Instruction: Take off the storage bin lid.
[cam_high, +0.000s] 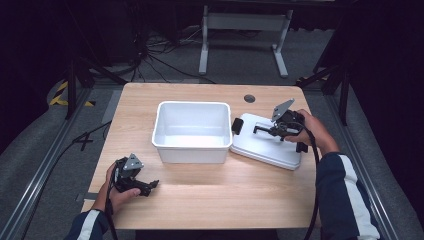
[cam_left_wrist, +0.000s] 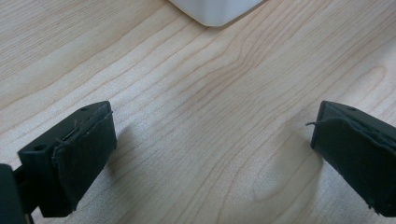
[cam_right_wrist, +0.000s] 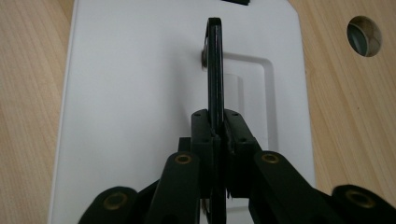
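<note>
- The handle on the white lid stands on edge as a thin black loop; in the right gripper view its long axis runs from 6 o'clock to 12 o'clock, along the lid's length.
- In the high view the same handle runs from 3 o'clock to 9 o'clock, pointing toward the tub.
- The handle looks flat, dark and narrow, fixed above a shallow rectangular recess in the lid.
- The lid is a smooth white rectangle with rounded corners, lying flat on the counter at about 3 o'clock from the white tub, just beside it.
- The right tool is clamped on the handle, its 2 jaws pressed flat on either face.
- The handle's near end is hidden between the jaws, so how it joins the lid there cannot be made out.
- A black clip sits at the lid's edge nearest the tub; in the right gripper view it is cut off at the top.
- The left tool stands wide apart over bare wood at about 8 o'clock from the tub, gripping nothing.
- A corner of the tub shows at 12 o'clock in the left gripper view, the rest cut off.
- A round cable hole lies in the counter at 2 o'clock from the lid.
</note>
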